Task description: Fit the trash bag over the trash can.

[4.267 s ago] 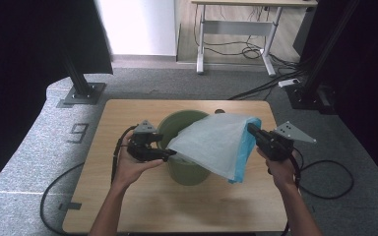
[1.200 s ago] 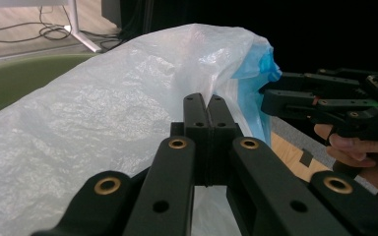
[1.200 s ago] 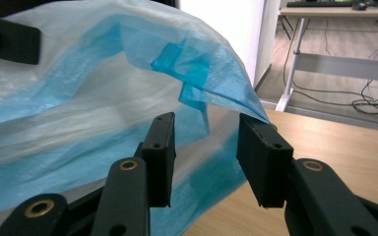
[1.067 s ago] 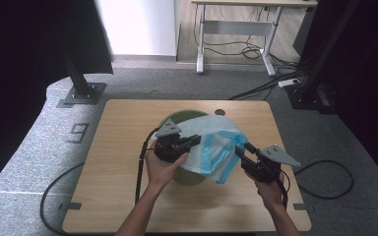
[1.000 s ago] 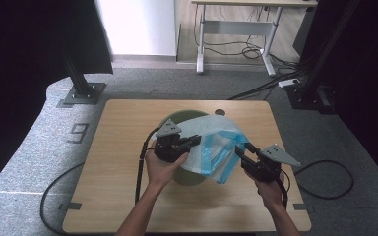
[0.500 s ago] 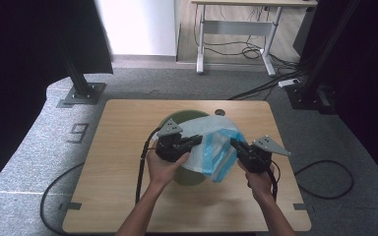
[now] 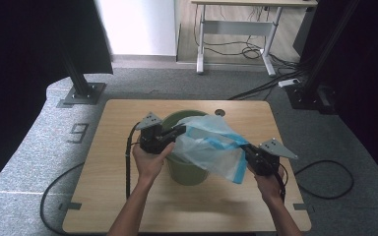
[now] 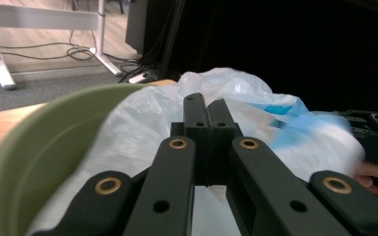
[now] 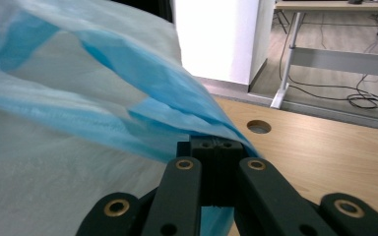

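High view: green bucket (image 7: pixel 187 167) at table (image 7: pixel 98 196) centre; white-blue plastic bag (image 7: pixel 211 147) draped over its rim. Left gripper (image 7: pixel 179 132) and right gripper (image 7: pixel 243 147) each clamp a bag edge.

Left gripper view: 2 jaws together on the bag (image 8: pixel 142 123) (film pinched).

Right gripper view: jaws, just closed, clamp the blue hem (image 9: pixel 177 98).

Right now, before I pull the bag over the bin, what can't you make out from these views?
- Inside of the green bin: high view, covered by the plastic bag.
- Bin's far rim: high view, under the bag.
- Bag's edge by the right tongs: right gripper view, cut off by the frame's bottom edge.
- Bag's right side: left gripper view, blurred.
- Film pinched in the left tongs: left gripper view, hidden between shut jaws.
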Available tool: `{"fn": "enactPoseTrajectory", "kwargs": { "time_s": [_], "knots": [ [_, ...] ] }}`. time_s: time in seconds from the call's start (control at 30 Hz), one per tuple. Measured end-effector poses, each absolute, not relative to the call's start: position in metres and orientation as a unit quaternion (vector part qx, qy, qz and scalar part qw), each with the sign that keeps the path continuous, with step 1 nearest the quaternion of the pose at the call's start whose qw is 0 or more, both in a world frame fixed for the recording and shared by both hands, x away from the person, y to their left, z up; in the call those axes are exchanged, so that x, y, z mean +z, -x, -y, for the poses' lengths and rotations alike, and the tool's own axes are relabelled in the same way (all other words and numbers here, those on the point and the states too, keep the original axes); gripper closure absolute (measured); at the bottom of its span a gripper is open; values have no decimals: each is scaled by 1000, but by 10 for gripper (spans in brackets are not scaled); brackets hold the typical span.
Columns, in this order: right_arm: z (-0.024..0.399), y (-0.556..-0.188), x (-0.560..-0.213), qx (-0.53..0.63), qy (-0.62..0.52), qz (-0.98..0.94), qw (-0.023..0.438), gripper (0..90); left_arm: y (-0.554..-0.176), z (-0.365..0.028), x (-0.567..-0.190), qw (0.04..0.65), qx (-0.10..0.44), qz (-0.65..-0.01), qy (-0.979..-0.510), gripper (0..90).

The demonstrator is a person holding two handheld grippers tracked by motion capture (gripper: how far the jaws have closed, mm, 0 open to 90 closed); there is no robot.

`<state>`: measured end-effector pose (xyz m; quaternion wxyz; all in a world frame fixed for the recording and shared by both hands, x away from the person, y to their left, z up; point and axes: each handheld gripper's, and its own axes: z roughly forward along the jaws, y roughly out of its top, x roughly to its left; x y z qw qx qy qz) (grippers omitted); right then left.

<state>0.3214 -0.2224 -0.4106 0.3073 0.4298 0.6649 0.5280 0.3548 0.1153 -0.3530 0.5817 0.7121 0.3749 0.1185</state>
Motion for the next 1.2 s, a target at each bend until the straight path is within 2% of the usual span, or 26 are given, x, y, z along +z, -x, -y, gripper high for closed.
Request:
{"fn": "enactPoseTrajectory", "kwargs": {
  "time_s": [0.13, 0.37, 0.53, 0.73, 0.97, 1.2],
  "knots": [
    [221, -328, -404, 528, -427, -662, 317, 888, -354, -126, -349, 586, 131, -377, -705, 899],
    [212, -328, -375, 532, -392, -657, 363, 888, -351, -140, -341, 595, 143, -372, -698, 899],
    [204, -320, -366, 546, -373, -657, 362, 888, -340, -148, -344, 592, 146, -366, -703, 898],
    [194, -297, -376, 574, -345, -668, 326, 887, -322, -163, -357, 592, 136, -351, -713, 898],
    [190, -276, -411, 592, -323, -698, 239, 887, -305, -182, -377, 593, 128, -348, -715, 898],
    [185, -265, -444, 566, -325, -726, 216, 888, -302, -192, -391, 585, 127, -350, -721, 898]
  ]
}}
